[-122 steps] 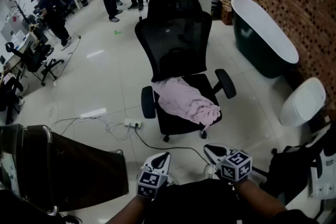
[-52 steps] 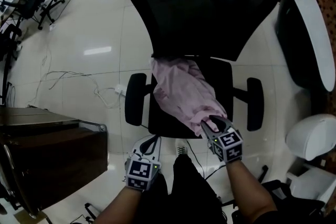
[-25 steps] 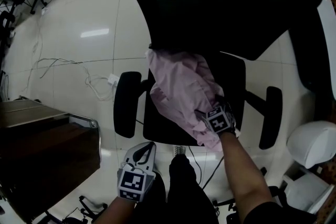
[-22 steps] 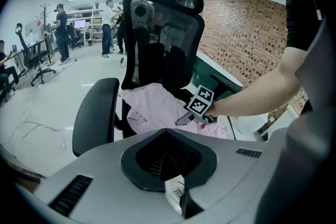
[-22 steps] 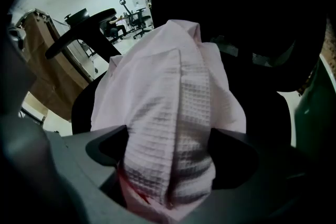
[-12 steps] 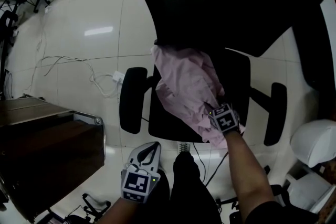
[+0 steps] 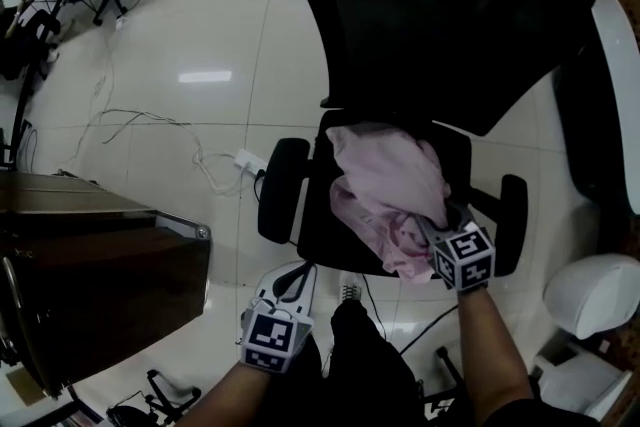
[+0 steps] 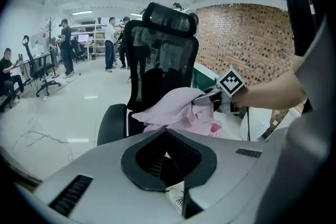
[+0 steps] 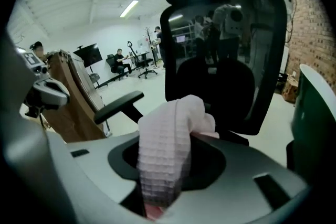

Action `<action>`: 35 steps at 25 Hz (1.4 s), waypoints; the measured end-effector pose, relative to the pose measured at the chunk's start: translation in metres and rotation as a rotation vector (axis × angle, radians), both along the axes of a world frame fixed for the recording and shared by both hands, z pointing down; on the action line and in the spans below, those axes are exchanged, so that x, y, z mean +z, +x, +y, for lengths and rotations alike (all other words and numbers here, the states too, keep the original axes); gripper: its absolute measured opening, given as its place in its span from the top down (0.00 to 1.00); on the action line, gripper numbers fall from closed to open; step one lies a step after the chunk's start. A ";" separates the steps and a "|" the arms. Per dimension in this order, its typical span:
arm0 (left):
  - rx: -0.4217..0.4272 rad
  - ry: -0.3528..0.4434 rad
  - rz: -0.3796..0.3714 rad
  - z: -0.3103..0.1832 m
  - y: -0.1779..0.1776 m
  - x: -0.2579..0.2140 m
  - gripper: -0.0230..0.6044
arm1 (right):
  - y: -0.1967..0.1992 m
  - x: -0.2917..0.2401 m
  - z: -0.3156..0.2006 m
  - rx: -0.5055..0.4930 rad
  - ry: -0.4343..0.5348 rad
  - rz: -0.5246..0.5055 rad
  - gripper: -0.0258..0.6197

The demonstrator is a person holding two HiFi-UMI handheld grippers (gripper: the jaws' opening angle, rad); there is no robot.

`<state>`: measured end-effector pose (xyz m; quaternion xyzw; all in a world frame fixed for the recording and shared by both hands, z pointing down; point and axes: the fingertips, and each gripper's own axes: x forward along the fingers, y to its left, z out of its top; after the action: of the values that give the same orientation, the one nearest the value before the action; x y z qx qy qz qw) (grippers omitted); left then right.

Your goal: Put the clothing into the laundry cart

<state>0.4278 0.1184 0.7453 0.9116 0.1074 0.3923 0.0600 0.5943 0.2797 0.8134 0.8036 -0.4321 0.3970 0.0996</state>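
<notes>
A pink garment [image 7: 385, 183] lies bunched on the seat of a black office chair [image 7: 316, 235]. My right gripper [image 7: 432, 221] is at the garment's near edge. Its jaws are closing, and a fold of the waffle-textured pink cloth [image 9: 167, 155] is pinched between them. In the left gripper view, the right gripper [image 8: 207, 98] holds the garment [image 8: 176, 110] raised off the seat. My left gripper [image 7: 293, 279] hangs low in front of the chair, shut and with nothing in it. The dark brown laundry cart [image 7: 100, 280] stands to the left.
A dark tub with a white rim [image 7: 612, 45] and a white round stool [image 7: 590, 293] are at the right. A power strip with cables [image 7: 245, 159] lies on the glossy floor left of the chair. People and office chairs [image 8: 65, 52] are far back.
My right gripper went from open over the garment to pinching its near edge, and the cloth is bunched higher on the seat. The left gripper stayed low.
</notes>
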 end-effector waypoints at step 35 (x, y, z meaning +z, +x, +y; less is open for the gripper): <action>-0.487 0.164 0.298 -0.132 -0.223 -0.206 0.97 | -0.177 -0.410 -0.156 -0.421 0.571 0.131 0.72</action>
<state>0.2048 -0.0138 0.5393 0.9599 -0.1389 0.2354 0.0619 0.4168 0.1233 0.4031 0.7163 -0.6743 0.1785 -0.0218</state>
